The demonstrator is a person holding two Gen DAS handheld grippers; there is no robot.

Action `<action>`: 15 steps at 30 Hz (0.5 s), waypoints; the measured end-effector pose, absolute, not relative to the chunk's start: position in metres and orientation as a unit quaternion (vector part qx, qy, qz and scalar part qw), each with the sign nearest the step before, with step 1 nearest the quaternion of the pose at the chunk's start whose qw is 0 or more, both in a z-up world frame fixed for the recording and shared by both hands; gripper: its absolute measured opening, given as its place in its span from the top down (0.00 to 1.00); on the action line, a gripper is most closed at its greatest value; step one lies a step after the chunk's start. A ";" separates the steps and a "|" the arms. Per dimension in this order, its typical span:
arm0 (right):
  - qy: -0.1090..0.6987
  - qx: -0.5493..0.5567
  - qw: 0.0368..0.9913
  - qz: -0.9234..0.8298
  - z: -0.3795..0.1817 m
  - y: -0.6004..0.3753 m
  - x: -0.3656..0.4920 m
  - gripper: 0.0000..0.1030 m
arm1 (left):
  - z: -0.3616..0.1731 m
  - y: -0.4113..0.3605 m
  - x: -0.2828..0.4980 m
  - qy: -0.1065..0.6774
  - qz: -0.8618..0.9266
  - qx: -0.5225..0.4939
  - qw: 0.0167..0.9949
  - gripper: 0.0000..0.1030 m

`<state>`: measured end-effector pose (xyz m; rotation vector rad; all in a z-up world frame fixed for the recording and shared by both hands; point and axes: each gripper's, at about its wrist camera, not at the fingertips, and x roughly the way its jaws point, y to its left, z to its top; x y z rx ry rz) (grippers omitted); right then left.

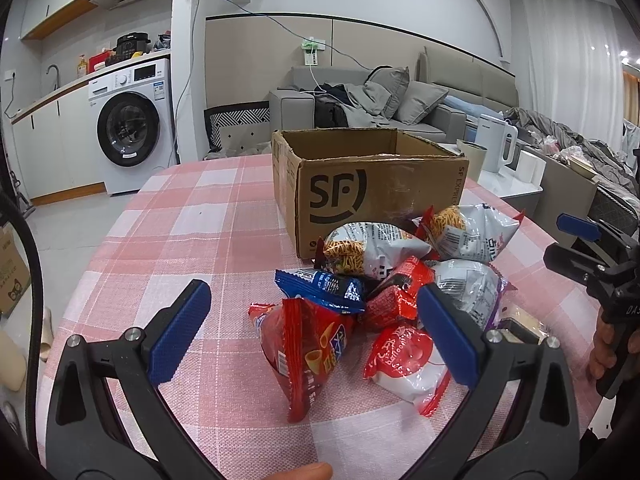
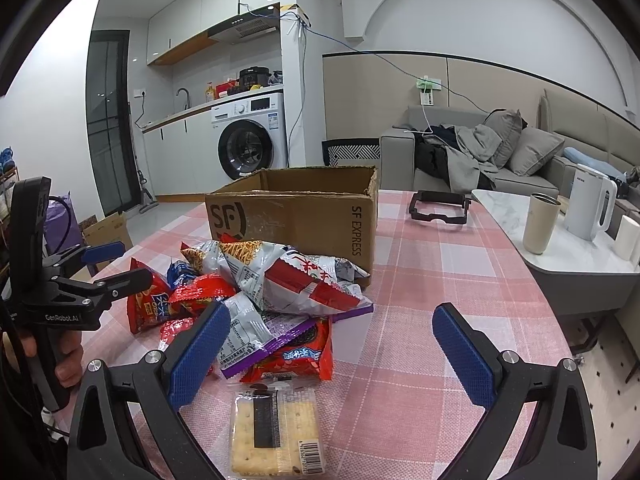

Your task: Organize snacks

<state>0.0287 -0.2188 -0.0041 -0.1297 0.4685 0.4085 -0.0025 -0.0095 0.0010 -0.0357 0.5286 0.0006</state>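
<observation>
A pile of snack bags lies on the pink checked tablecloth in front of an open SF cardboard box [image 1: 380,192], also seen in the right wrist view [image 2: 304,216]. My left gripper [image 1: 316,336] is open, its jaws on either side of a red cone-snack bag [image 1: 308,352], above the table. A blue bag [image 1: 324,288] and silver noodle bags [image 1: 372,248] lie behind. My right gripper [image 2: 332,352] is open and empty, hovering above a clear cracker packet [image 2: 276,428] and a red bag [image 2: 296,360]. The right gripper also shows at the left view's edge [image 1: 592,248].
A black frame-like object [image 2: 438,206] lies on the table right of the box. A side table [image 2: 560,256] with a cup [image 2: 540,224], a white kettle [image 2: 590,200] and a paper roll stands to the right. A sofa and a washing machine stand behind.
</observation>
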 end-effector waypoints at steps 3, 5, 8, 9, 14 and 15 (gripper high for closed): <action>0.232 -0.061 0.950 0.199 -0.004 -0.220 0.030 0.00 | 0.000 -0.008 -0.002 0.262 0.004 -0.019 0.965 0.00; 0.234 -0.062 0.950 0.195 -0.004 -0.218 0.029 0.00 | 0.000 -0.007 -0.001 0.264 0.006 -0.021 0.964 0.00; 0.242 -0.057 0.948 0.199 -0.005 -0.220 0.032 0.00 | 0.000 -0.005 0.000 0.266 0.005 -0.026 0.964 0.00; 0.246 -0.056 0.947 0.198 -0.005 -0.220 0.033 0.00 | 0.000 -0.004 0.000 0.267 0.005 -0.027 0.963 0.00; 0.273 -0.060 0.940 0.197 -0.009 -0.218 0.039 0.00 | -0.001 -0.004 0.000 0.262 0.005 -0.026 0.965 0.00; 0.277 -0.063 0.938 0.197 -0.011 -0.217 0.039 0.00 | -0.001 -0.004 0.001 0.264 0.002 -0.022 0.964 0.00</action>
